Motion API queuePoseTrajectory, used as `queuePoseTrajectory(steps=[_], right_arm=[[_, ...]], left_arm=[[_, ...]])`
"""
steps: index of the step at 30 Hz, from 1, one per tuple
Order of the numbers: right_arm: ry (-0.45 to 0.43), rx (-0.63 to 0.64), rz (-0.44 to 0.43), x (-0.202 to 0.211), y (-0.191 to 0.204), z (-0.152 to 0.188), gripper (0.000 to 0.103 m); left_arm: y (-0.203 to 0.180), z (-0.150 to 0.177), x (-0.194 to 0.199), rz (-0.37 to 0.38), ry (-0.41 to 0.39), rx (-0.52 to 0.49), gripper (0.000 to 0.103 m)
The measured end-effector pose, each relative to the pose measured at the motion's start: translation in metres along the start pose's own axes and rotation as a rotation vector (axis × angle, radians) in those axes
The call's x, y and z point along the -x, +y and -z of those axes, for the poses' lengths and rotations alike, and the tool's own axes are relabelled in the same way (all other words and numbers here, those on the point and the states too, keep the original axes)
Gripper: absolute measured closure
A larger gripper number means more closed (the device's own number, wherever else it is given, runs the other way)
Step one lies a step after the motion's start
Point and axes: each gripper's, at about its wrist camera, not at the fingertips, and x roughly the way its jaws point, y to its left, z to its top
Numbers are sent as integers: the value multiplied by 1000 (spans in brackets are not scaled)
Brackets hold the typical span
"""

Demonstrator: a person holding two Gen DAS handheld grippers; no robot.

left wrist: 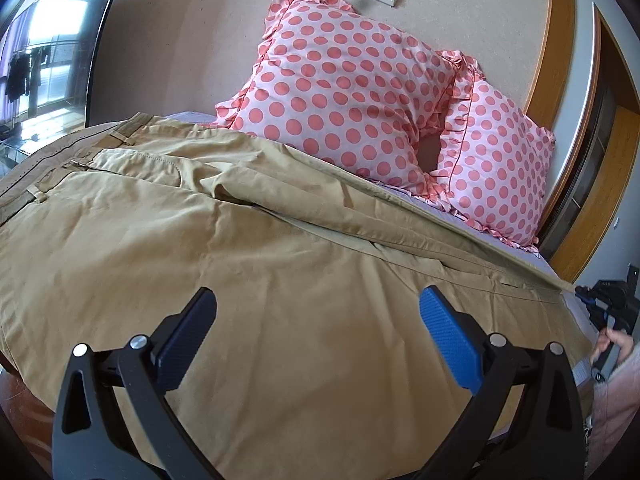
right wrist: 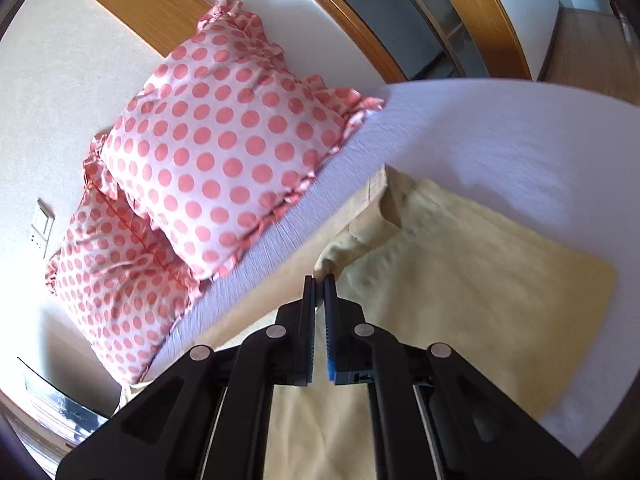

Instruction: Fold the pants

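- While spread wide, left gripper (left wrist: 318,308) hangs over pants (left wrist: 248,248).
- Right gripper (right wrist: 319,280): jaws pinching pants' hem.
- Pillows (left wrist: 352,92): beyond jaws, nothing between.

Pants: khaki cotton pants (left wrist: 248,248) lie spread over the bed, waistband at far left.
Left gripper: black two-finger left gripper with blue pads (left wrist: 318,320) hovers above the fabric, jaws wide apart.
Right gripper: black right gripper (left wrist: 580,291) pinches the trouser hem at far right.
Pillows: two pink polka-dot frilled pillows (left wrist: 352,92) lean on the beige wall (left wrist: 192,40).
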Motion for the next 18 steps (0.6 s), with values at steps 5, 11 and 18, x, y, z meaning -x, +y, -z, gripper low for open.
queuePoseTrajectory(steps=[5,11,18], right_arm=[[116,-113,-4,0,-25,14,81],[111,-158,-45,-7,-29,13,50],[21,-179,-209,-18,-45,6,100]], left_arm=[[2,-14,1,21,-5,35,2],[32,-43,11,91,-43,156,2],[59,-103,-14,29,0,194,2]])
